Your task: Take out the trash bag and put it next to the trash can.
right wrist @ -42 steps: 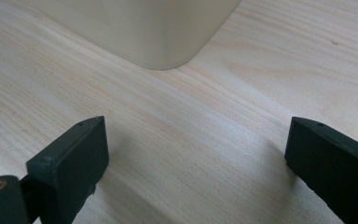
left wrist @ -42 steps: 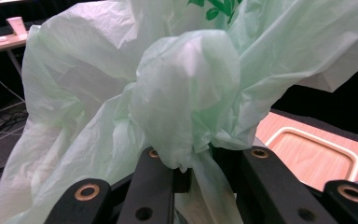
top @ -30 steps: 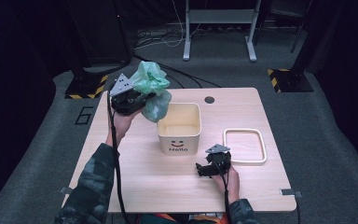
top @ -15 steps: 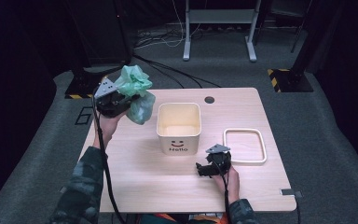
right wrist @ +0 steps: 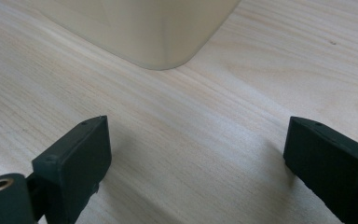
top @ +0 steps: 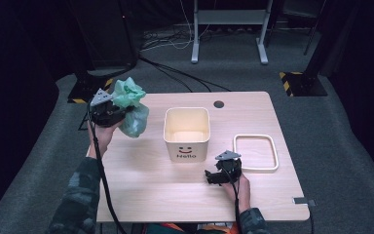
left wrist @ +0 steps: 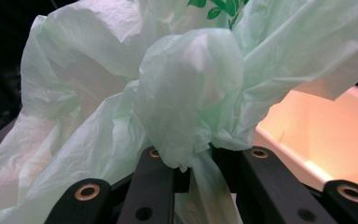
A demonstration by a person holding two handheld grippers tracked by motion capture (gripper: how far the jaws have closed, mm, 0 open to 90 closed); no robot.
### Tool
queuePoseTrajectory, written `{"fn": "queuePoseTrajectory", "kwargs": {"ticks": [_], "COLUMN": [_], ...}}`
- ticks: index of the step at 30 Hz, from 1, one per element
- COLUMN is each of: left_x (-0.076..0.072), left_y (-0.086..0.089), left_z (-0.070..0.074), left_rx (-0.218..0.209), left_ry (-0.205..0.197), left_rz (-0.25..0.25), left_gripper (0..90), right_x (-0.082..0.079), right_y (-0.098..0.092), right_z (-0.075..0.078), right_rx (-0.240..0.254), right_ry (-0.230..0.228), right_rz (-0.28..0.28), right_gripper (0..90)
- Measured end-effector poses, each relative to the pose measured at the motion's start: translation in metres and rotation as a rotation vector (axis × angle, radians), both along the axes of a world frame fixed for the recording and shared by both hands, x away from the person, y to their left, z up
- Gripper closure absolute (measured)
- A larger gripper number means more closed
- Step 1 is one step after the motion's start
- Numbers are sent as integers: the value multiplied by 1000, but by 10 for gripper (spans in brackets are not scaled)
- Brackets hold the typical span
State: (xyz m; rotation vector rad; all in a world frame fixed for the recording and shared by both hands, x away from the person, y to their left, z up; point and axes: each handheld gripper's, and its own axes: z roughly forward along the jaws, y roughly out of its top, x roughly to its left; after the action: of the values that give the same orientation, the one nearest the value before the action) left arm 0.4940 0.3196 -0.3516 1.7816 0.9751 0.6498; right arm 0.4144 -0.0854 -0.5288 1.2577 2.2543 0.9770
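My left gripper (top: 116, 113) is shut on a crumpled pale green plastic bag (top: 133, 106), held above the table's left edge, left of the cream bin (top: 186, 132) with "Hello" and a smiley on its front. In the left gripper view the bag (left wrist: 186, 88) bunches between the black jaws, and the bin's rim (left wrist: 307, 135) shows behind it at the right. My right gripper (top: 213, 176) rests low on the table in front of the bin's right corner, jaws wide apart with nothing between them. Its own view shows bare wood and the bin's rounded corner (right wrist: 163, 51).
A white rectangular frame (top: 255, 152) lies flat on the wooden table (top: 141, 190) right of the bin. A round cable hole (top: 218, 104) sits near the far edge. Beyond the table are grey carpet, floor cables and a metal stand base (top: 229, 22).
My left gripper has carried the green bag leftward and down, away from the bin toward the table's left edge. The right gripper has stayed put.
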Motion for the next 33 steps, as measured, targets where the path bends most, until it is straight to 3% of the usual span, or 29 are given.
{"fn": "queuePoseTrajectory", "kwargs": {"ticks": [10,19,24,27,33], "left_x": [14,29,39,45,45], "left_y": [7,1,-5,-8,-14], "left_z": [-28,-52,-57,-58,-67], "left_rx": [15,29,40,21,8], "left_ry": [97,168,170,174,193], "left_rz": [34,48,74,87,79], "left_gripper": [793,786,775,770,715], "right_x": [0,0,1,1,0], "right_y": [-1,-1,-1,-1,-1], "right_z": [0,0,0,0,0], "right_rx": [-2,-1,2,2,3], "right_ry": [-6,-6,-4,-5,-4], "right_rz": [4,4,3,5,1], "right_gripper": [68,68,72,72,76]}}
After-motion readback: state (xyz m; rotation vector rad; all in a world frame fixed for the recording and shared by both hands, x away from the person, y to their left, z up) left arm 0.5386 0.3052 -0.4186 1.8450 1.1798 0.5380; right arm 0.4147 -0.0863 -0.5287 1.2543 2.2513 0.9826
